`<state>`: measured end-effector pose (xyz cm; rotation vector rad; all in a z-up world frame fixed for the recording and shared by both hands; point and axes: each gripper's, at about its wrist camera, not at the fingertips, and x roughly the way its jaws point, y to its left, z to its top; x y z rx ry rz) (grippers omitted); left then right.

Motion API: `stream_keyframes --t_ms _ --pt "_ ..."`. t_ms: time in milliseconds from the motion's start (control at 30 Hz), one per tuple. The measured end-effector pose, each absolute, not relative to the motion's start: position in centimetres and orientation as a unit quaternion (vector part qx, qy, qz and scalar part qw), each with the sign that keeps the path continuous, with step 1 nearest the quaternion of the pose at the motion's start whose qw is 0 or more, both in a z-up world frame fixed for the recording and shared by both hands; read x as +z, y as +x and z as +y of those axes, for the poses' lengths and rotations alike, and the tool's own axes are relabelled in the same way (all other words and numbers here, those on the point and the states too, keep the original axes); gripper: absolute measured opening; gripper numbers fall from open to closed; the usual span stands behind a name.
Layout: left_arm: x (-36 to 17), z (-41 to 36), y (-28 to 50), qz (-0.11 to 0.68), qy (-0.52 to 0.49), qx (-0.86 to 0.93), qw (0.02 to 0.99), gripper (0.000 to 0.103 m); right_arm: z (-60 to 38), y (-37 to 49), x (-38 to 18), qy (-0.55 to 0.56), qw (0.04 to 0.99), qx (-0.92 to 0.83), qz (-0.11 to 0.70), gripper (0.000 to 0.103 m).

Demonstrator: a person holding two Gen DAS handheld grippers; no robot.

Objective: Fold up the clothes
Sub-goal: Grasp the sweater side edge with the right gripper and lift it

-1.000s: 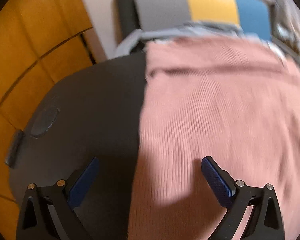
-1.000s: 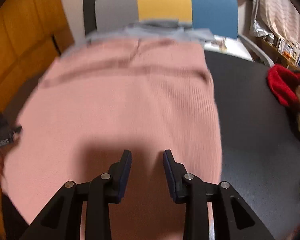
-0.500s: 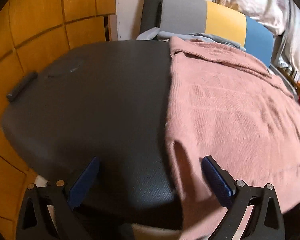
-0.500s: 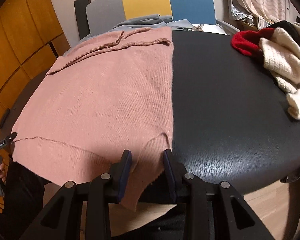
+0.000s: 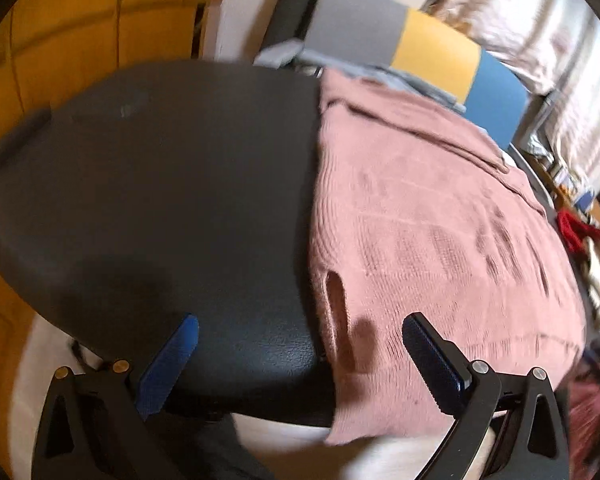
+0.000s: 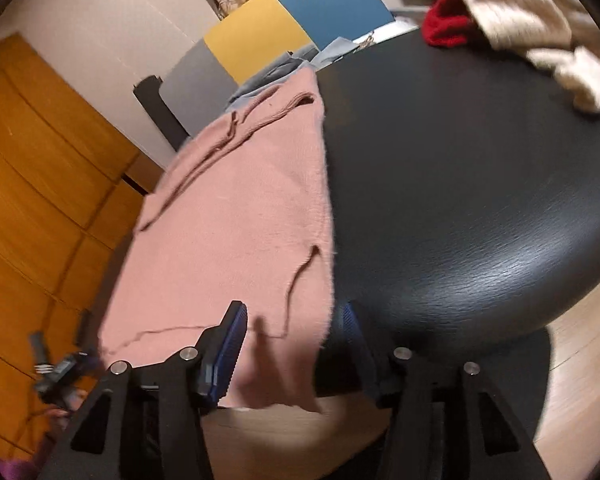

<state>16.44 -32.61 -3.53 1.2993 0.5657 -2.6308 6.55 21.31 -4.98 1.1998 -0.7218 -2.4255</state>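
Pink knit sweater (image 5: 440, 232) lies spread flat on your round black table (image 5: 172, 184), its hem draping over the near edge. Your left gripper (image 5: 300, 360) has its jaws wide apart and holds nothing — the sweater's left hem corner hangs between them, nearer the right-hand finger. Your right gripper (image 6: 292, 344) also stands with jaws apart, straddling the right hem corner without pinching it, as far as the view shows.

Expect a soft, limp, light fabric: a fine ribbed knit that stretches and sags rather than holding a crease, so it should slump wherever it goes unsupported. Take it at the two hem corners, biting into the thicker ribbed band — it will likely grip well against the ridged blue pads (image 5: 168, 364). A leathery grain on the tabletop may drag the knit slightly.
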Motion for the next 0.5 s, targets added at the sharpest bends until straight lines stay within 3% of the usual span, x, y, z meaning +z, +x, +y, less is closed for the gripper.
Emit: stream_keyframes --t_ms 167,333,500 --pt "-2.9 -31.1 15.5 0.195 0.417 -0.887 0.027 0.103 20.3 6.0 -5.0 0.413 0.186 -0.852 -0.262 0.052" --pt "-3.3 -28.9 14.6 0.143 0.43 -0.891 0.033 0.102 19.3 5.4 -5.5 0.405 0.215 -0.84 -0.291 0.052" --pt "-3.4 -27.3 15.5 0.125 0.431 -0.893 0.018 0.087 18.5 5.3 -5.6 0.408 0.23 -0.837 -0.282 0.051"
